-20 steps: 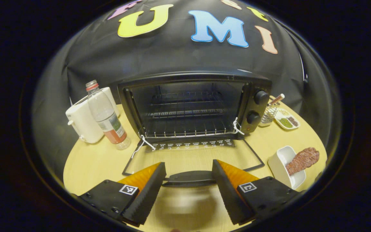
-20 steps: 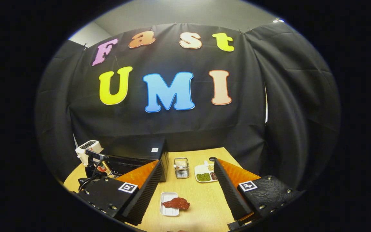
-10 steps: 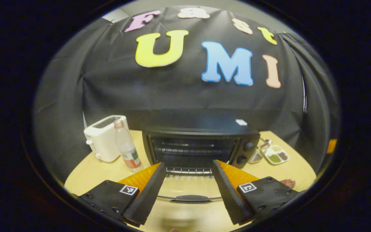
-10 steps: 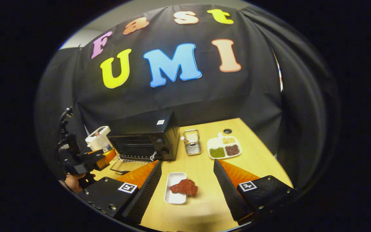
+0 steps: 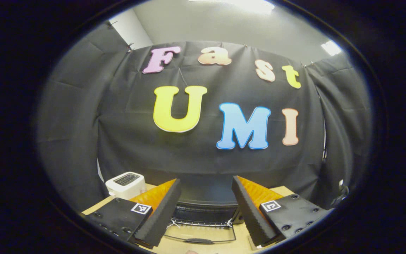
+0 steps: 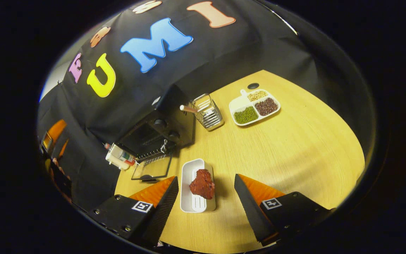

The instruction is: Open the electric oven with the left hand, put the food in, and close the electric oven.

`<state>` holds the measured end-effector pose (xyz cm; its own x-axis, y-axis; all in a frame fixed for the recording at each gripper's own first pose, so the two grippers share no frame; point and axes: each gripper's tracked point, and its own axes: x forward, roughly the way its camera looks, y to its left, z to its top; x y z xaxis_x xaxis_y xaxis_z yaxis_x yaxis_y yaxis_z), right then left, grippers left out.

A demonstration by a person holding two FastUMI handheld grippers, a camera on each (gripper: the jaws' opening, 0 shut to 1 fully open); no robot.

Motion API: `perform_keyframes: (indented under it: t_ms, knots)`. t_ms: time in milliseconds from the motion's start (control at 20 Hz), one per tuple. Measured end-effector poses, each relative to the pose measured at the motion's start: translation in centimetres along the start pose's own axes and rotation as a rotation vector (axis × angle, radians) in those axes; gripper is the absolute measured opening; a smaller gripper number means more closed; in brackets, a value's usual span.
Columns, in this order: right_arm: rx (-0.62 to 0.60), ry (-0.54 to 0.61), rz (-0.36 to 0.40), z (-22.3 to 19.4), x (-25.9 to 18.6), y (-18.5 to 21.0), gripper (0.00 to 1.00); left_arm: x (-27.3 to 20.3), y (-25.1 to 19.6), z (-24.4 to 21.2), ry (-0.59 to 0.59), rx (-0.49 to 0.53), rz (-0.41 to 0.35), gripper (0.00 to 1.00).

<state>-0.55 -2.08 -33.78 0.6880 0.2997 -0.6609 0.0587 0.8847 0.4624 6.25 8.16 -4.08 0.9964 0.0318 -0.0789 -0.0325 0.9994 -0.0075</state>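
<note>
Both grippers had fingers apart: right gripper (image 6: pixel 206 197) hung above the food (image 6: pixel 202 183) in its white dish (image 6: pixel 189 197); left gripper (image 5: pixel 205 208) faced the open oven (image 5: pixel 203 208)

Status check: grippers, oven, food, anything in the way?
Both grippers open: left, right over the meat in its white dish. Oven door down. Path looks clear.

The left gripper (image 5: pixel 205 208) is held level and pointed toward the far wall of the booth, its two fingers (image 5: pixel 160 211) spread wide apart with nothing between them. The right gripper (image 6: pixel 206 203) is tilted downward over the desk (image 6: pixel 294 141), rolled a little to one side, its fingers (image 6: pixel 247 206) likewise parted wide and gripping nothing. At the far left edge of the right gripper view, part of the left gripper and the hand (image 6: pixel 55 165) holding it can be made out dimly.
</note>
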Motion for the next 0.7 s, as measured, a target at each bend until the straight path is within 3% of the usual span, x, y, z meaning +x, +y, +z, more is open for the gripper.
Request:
perform_keyframes:
  t_ms: [50,100,300,400,450,500,550,700]
  knots:
    - [0.004,0.025,0.014,-0.3,0.4,-0.2,0.95,-0.2,-0.1,0.9,-0.015,0.007,0.011,0.92]
    - [0.013,0.044,0.033,-0.9,1.3,-0.2,0.94,-0.7,0.0,1.6,-0.027,0.020,0.024,1.00]
    - [0.067,0.126,0.096,-2.1,3.8,0.0,0.86,-2.9,0.6,2.1,-0.050,0.034,0.111,1.00]
    - [0.093,0.170,0.151,-2.5,3.9,0.5,0.70,-4.2,1.0,1.9,-0.041,0.035,0.146,1.00]
    - [0.084,0.174,0.171,-2.4,3.8,0.6,0.70,-4.8,1.0,1.7,-0.034,0.039,0.163,1.00]
    - [0.091,0.162,0.180,-2.8,5.0,0.8,0.60,-5.6,1.5,1.6,-0.028,0.044,0.180,1.00]
    - [0.096,0.165,0.185,-2.4,5.3,1.0,0.18,-6.2,1.6,1.4,-0.024,0.044,0.198,1.00]
    - [0.093,0.163,0.212,-2.7,4.7,0.9,0.17,-7.6,1.6,1.4,-0.019,0.042,0.241,0.99]
